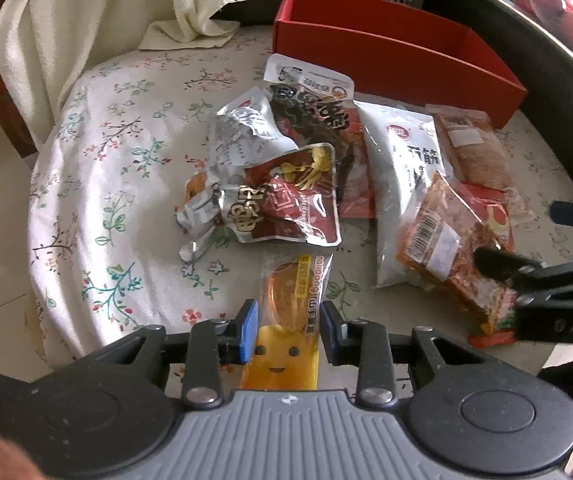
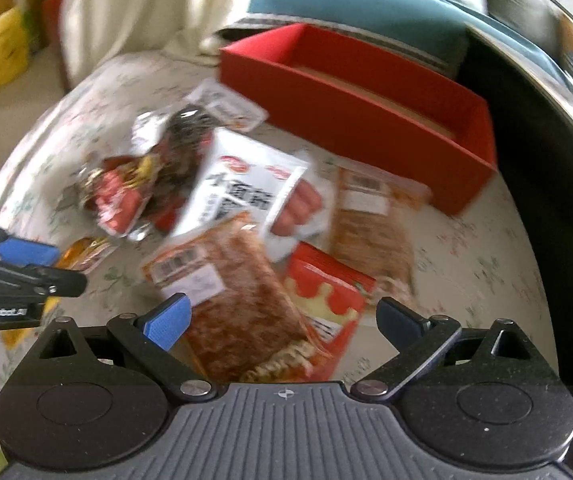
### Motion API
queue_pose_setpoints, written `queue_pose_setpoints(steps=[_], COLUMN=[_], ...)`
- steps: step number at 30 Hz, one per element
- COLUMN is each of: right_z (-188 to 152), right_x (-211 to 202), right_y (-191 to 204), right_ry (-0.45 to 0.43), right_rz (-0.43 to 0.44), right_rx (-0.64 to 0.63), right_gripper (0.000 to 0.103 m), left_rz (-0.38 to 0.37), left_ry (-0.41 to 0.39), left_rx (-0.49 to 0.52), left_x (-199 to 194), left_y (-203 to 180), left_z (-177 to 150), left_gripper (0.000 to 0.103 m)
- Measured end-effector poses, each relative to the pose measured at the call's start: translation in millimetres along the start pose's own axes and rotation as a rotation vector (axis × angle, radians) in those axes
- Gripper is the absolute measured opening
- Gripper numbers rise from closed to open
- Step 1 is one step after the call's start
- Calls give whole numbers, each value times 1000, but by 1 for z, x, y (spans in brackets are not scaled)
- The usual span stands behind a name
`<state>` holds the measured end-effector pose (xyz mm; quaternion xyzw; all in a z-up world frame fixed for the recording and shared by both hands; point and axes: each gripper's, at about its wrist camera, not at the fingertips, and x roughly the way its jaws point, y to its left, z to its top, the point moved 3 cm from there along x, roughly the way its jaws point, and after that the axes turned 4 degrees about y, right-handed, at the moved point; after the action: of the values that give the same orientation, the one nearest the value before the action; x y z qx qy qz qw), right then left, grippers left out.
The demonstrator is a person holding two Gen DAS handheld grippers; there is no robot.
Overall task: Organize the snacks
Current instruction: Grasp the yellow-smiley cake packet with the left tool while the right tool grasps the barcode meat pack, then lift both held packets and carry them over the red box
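Note:
A pile of snack packets lies on the flowered tablecloth (image 1: 98,168). My left gripper (image 1: 288,330) has its fingers on both sides of a yellow packet with a smiley face (image 1: 290,320), close to its edges. My right gripper (image 2: 282,320) is wide open over an orange-brown packet with a barcode label (image 2: 238,300) and a red packet (image 2: 326,292); it also shows in the left wrist view (image 1: 526,268) by that barcode packet (image 1: 438,240). A red open box (image 1: 386,48), also in the right wrist view (image 2: 366,108), stands behind the pile.
Other packets in the pile: a red-brown one (image 1: 286,200), a silver one (image 1: 242,128), a white one (image 1: 406,168). A cream cloth (image 1: 86,20) hangs at the back left. The table's edge curves round left and right. The right wrist view is blurred.

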<state>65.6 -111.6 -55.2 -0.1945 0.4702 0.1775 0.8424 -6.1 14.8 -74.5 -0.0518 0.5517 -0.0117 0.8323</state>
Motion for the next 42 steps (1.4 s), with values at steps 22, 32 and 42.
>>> queue_pose_setpoints(steps=[22, 32, 42], right_z=[13, 16, 24], right_x=[24, 4, -8], right_y=[-2, -25, -34], right_ry=[94, 30, -23], right_rz=[164, 213, 257], right_rx=[-23, 94, 131], right_gripper=[76, 75, 75], left_rz=[18, 27, 54], left_ry=[6, -16, -32], left_rx=[20, -23, -21], left_x=[8, 3, -8], left_y=[7, 13, 7], left_z=[2, 6, 11], left_gripper=[37, 27, 24])
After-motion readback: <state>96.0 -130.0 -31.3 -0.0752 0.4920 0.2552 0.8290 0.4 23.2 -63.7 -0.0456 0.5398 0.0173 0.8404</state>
